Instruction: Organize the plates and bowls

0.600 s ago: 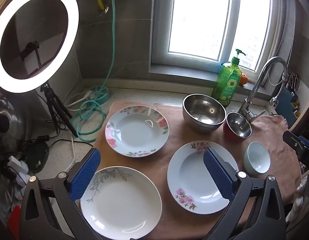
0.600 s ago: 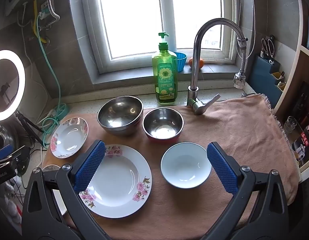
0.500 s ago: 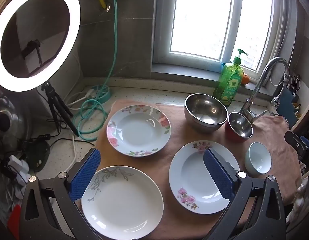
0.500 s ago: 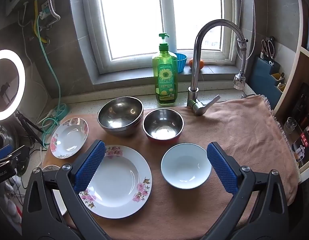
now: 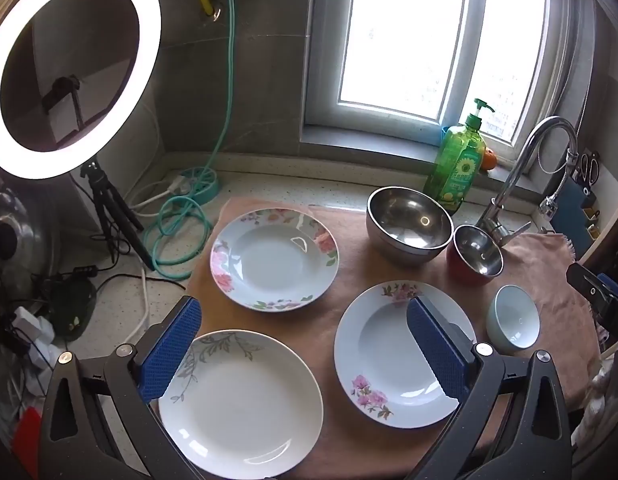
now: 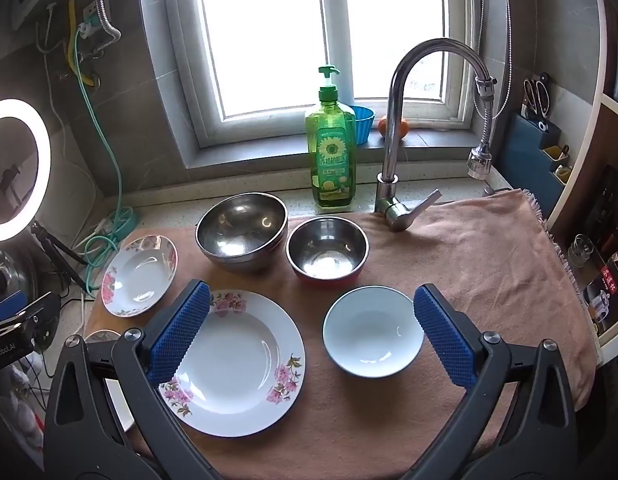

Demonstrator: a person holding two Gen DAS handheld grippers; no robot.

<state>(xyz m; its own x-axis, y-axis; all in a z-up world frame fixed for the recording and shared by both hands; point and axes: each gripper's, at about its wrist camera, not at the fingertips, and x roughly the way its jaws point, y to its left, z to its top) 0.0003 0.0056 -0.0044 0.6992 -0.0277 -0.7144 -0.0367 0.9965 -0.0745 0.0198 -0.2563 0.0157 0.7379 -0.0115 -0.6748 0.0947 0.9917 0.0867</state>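
Observation:
Three plates lie on a tan towel [image 5: 341, 272]: a floral plate [image 5: 273, 258] at the back, a leaf-patterned plate [image 5: 241, 398] at the front left, a pink-flower plate [image 5: 393, 356] at the front right, also in the right wrist view [image 6: 237, 364]. A large steel bowl [image 6: 241, 236], a smaller steel bowl with red outside [image 6: 327, 254] and a pale blue bowl [image 6: 372, 331] stand nearby. My left gripper [image 5: 303, 350] is open and empty above the front plates. My right gripper [image 6: 309, 336] is open and empty above the pink-flower plate and blue bowl.
A faucet [image 6: 401, 128] and green soap bottle [image 6: 331, 152] stand behind the bowls. A ring light [image 5: 65, 68] on a tripod, a green hose [image 5: 177, 220] and cables are at the left. A shelf [image 6: 597, 240] stands at the right.
The left gripper's view has shifted slightly, with the plates sliding a little right in frame. The right gripper is almost still. Both stay open.

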